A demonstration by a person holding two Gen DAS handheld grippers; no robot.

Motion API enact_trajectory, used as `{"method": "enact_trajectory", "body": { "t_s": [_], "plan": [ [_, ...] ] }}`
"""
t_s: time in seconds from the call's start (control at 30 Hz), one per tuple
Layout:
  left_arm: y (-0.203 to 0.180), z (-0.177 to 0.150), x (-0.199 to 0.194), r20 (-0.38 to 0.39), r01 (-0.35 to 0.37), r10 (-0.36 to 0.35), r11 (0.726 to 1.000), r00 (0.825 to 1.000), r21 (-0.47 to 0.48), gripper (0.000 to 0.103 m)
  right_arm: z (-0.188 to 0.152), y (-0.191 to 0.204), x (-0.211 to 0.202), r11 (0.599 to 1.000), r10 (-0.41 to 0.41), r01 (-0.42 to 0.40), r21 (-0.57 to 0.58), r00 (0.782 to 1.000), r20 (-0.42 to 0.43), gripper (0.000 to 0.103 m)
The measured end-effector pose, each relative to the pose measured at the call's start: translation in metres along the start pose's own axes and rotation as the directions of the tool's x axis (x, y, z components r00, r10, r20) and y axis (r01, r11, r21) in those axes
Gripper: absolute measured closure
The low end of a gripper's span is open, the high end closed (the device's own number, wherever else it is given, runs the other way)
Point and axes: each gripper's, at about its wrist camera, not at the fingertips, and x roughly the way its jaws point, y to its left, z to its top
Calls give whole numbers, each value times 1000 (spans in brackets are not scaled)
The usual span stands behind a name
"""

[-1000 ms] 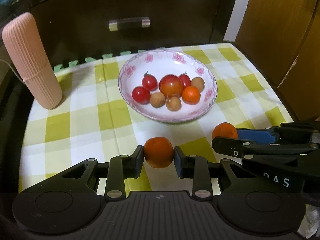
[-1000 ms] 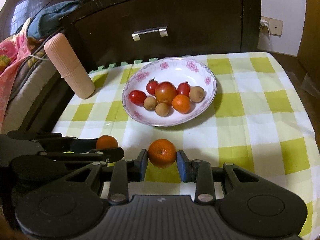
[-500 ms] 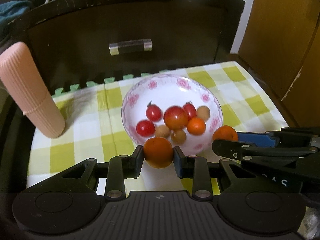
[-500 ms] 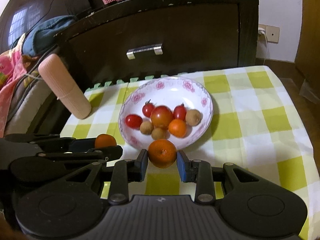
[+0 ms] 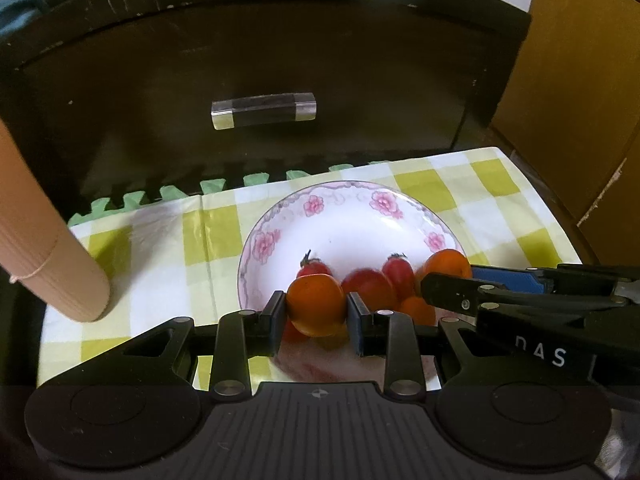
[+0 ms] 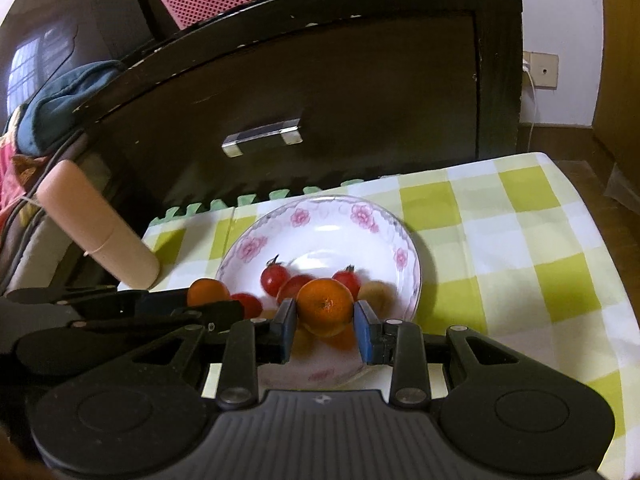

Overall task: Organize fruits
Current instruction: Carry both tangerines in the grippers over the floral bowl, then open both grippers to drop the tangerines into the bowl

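Cabinet: a dark wooden cabinet (image 5: 280,60) stands right behind the table, its paint chipped along the top edge, one metal drawer handle (image 5: 264,110) in the middle of its front.
Tablecloth: a yellow-green and white checked tablecloth (image 6: 520,240) covers the table, with a green foam mat edge (image 5: 180,196) poking out at the back.
Pink cylinder: a ribbed pink cylinder (image 5: 44,248) leans at the left end of the cloth, well apart from the fruit.
Plate: a white plate (image 5: 348,224) with pink flowers round its rim sits mid-table; its far half is bare.
Fruit in the plate: small red cherry tomatoes (image 6: 275,280) with green stalks, a bigger red tomato (image 5: 368,286), a brownish round fruit (image 6: 378,294) at the right side, and a small orange one (image 5: 418,308) — all bunched toward the near side (some of it blurred).
Left gripper: the left gripper (image 5: 316,312) is clamped on a left mandarin (image 5: 316,308), smooth and bright orange, held above the plate's near half, in front of the tomatoes.
Right gripper: the right gripper (image 6: 326,318) is pinched on a right mandarin (image 6: 325,306) — dimpled skin, its stem scar facing the camera — also held over the plate's near half.
Side by side: both tools sit close together, each jaw pair narrow and filled by its fruit.
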Motion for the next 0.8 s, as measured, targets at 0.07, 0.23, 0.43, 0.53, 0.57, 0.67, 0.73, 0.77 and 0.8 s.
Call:
{"method": "enact_trajectory", "body": {
  "t_s": [0.07,0.23,0.43,0.53,0.57,0.67,0.73,0.77,0.8],
  "plan": [
    [1,3,6,-2,-2,2,1000,1000,-3,65,4,-3,6,1000,0,0,2,1000,-1,72],
    [2,16,20,-6,-11,11,1000,1000,-2,65,15,-10,23,1000,0,0,6,1000,1,72],
    [7,28,35,-25,-2,2,1000,1000,-19,65,30,-18,40,1000,-2,2,8,1000,1,72],
    [10,28,39,-36,-3,1,999,999,-33,65,34,-21,49,1000,4,-3,19,1000,-9,72],
    [12,28,40,-39,0,-2,999,999,-39,65,34,-22,51,1000,7,-6,22,1000,-13,72],
    [14,28,40,-43,-5,3,999,999,-42,64,35,-23,57,999,21,-20,34,999,-26,72],
    [14,28,39,-43,-9,7,999,999,-40,64,34,-25,60,998,33,-31,52,999,-30,72],
    [14,28,39,-44,-9,7,999,999,-41,64,33,-25,60,998,36,-34,59,999,-31,72],
    [13,28,40,-46,-11,9,999,999,-41,62,33,-25,61,998,36,-34,61,999,-32,72]
  ]
}}
